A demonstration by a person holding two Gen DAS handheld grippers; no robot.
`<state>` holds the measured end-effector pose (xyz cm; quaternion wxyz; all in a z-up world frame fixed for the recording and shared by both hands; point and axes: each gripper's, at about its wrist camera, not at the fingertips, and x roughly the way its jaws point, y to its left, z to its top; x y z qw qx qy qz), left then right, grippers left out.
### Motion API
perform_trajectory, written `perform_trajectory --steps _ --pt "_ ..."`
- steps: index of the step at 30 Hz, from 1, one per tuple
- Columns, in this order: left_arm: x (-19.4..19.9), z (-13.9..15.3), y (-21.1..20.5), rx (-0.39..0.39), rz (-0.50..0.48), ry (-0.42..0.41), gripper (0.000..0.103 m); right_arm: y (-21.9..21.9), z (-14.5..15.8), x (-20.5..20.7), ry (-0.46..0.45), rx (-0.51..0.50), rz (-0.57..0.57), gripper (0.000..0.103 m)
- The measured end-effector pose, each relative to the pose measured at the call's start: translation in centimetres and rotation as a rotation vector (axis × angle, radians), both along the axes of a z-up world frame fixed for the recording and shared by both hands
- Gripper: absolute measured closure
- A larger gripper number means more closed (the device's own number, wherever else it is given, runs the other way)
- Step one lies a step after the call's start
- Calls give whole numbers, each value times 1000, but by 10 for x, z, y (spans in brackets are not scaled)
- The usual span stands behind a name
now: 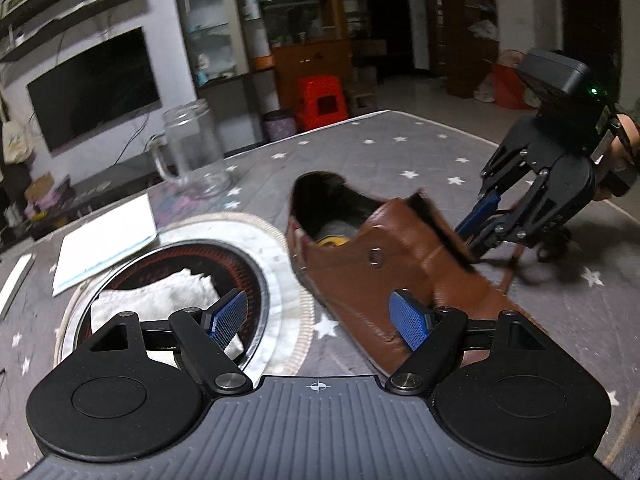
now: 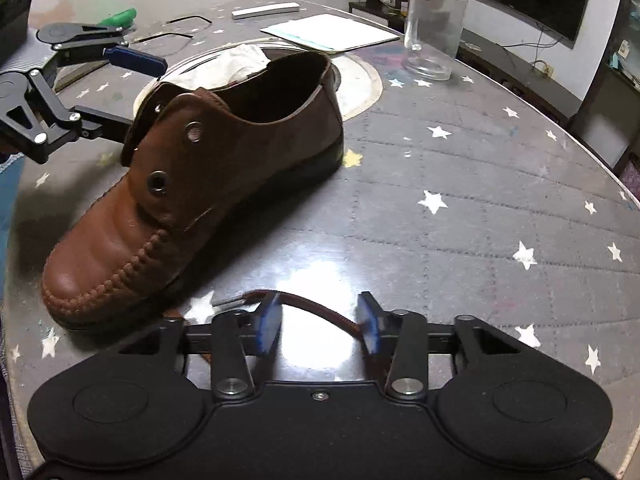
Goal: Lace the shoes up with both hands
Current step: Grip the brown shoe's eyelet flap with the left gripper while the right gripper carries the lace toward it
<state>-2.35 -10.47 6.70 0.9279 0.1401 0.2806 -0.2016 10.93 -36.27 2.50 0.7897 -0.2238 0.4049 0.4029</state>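
Observation:
A brown leather shoe (image 1: 380, 264) (image 2: 208, 184) lies on the grey star-patterned table (image 2: 460, 208), with two empty eyelets (image 2: 195, 132) showing on its side. My left gripper (image 1: 318, 300) (image 2: 140, 92) is open at the shoe's far side; its right pad (image 1: 410, 320) is close to the leather, and whether it touches I cannot tell. My right gripper (image 2: 320, 308) (image 1: 476, 240) is down by the toe. A loose brown lace (image 2: 304, 300) runs across the table between its fingers, and the pads stand apart from it.
A glass jar (image 1: 192, 148) (image 2: 434, 24) stands behind the shoe. White papers (image 1: 106, 240) (image 2: 332, 32) lie beside a round inset hob (image 1: 256, 280) holding a white cloth (image 1: 160, 296). A white bar (image 2: 266, 11) lies at the far edge.

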Motion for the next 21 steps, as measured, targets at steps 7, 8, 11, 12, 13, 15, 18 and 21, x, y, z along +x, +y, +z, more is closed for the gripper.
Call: perform_trajectory --steps 7,8,11,12,13,15,18,21 --pt "-15 6 -12 26 -110 -42 24 7 2 -35 -85 -51 -29 99" --pt "-17 6 -15 35 -135 -50 24 6 4 -39 -106 -52 -44 99" --pt "-24 9 -24 55 -202 -76 26 0 12 -51 -156 -33 -91 99" --pt "-26 9 -27 62 -226 -85 29 -2 14 -54 -169 -26 -108 99" --pt "-26 9 -29 66 -235 -88 34 -2 15 -56 -176 -24 -114 99" --pt "-27 9 -36 85 -280 -99 46 -7 22 -66 -215 -16 -138 99" --pt "-24 8 -46 108 -335 -91 60 -13 31 -78 -242 9 -172 99" --pt "-19 6 -53 141 -383 -91 67 -15 37 -89 -269 12 -184 99"
